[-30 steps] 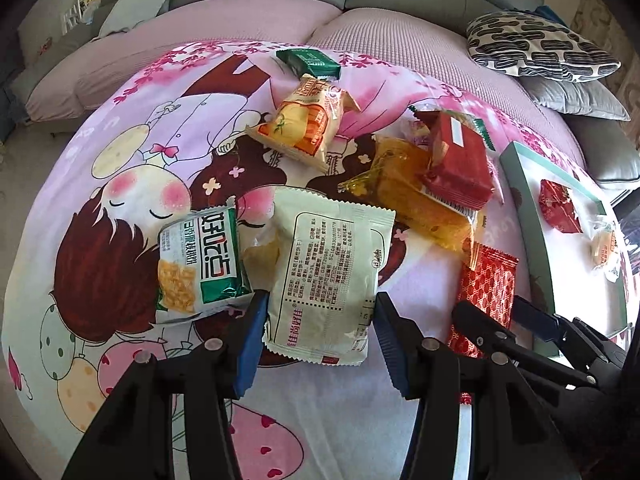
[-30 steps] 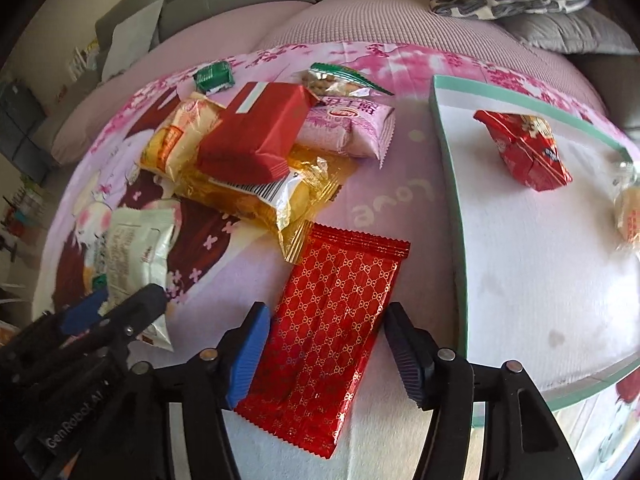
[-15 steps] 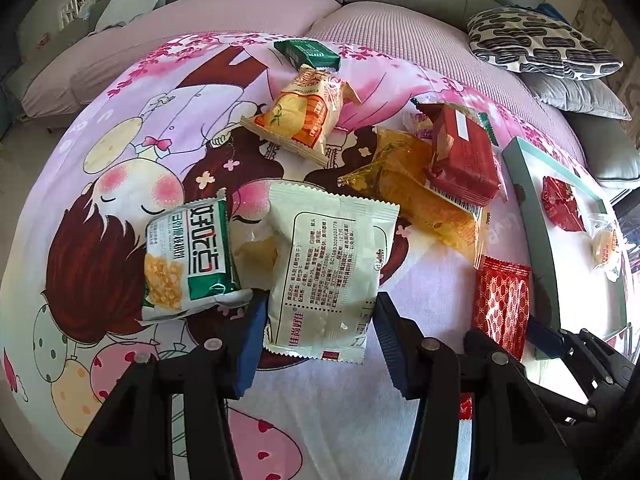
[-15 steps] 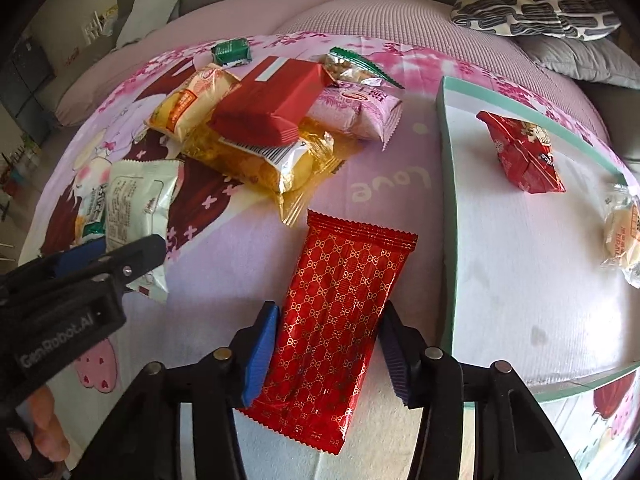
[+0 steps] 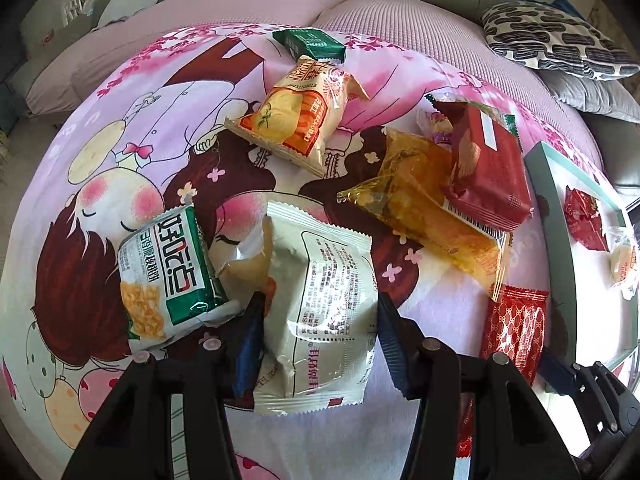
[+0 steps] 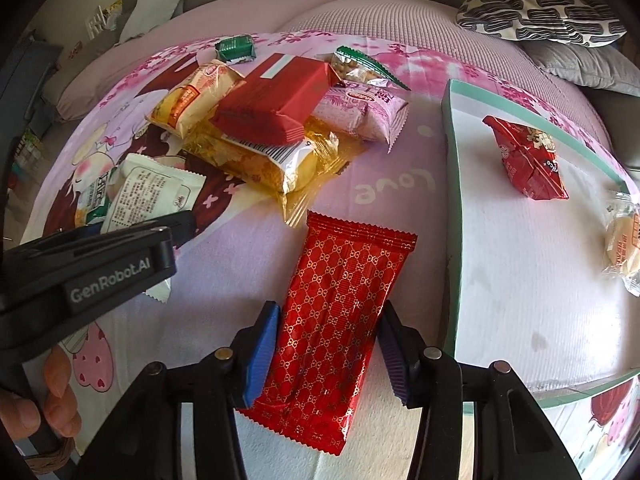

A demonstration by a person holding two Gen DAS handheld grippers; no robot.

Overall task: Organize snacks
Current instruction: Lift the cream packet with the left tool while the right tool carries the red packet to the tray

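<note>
My left gripper (image 5: 320, 344) is open, its jaws on either side of a white snack packet (image 5: 320, 304) lying on the cartoon-print sheet. My right gripper (image 6: 328, 352) is open, its jaws on either side of a red gold-patterned packet (image 6: 340, 320), which also shows in the left wrist view (image 5: 516, 328). The teal-rimmed white tray (image 6: 452, 184) lies to the right and holds a red packet (image 6: 528, 160) and a clear-wrapped bun (image 6: 624, 240).
A green-and-white packet (image 5: 168, 276) lies left of the white one. Beyond are an orange packet (image 5: 300, 116), a yellow clear bag (image 5: 424, 208) under a dark red box (image 5: 488, 168), a pink packet (image 6: 360, 112) and a small green packet (image 5: 310, 42). Sofa cushions lie behind.
Both grippers have moved forward and lower over their packets. The white packet and the red patterned packet now sit deeper between the jaws. The right jaws have narrowed slightly.
</note>
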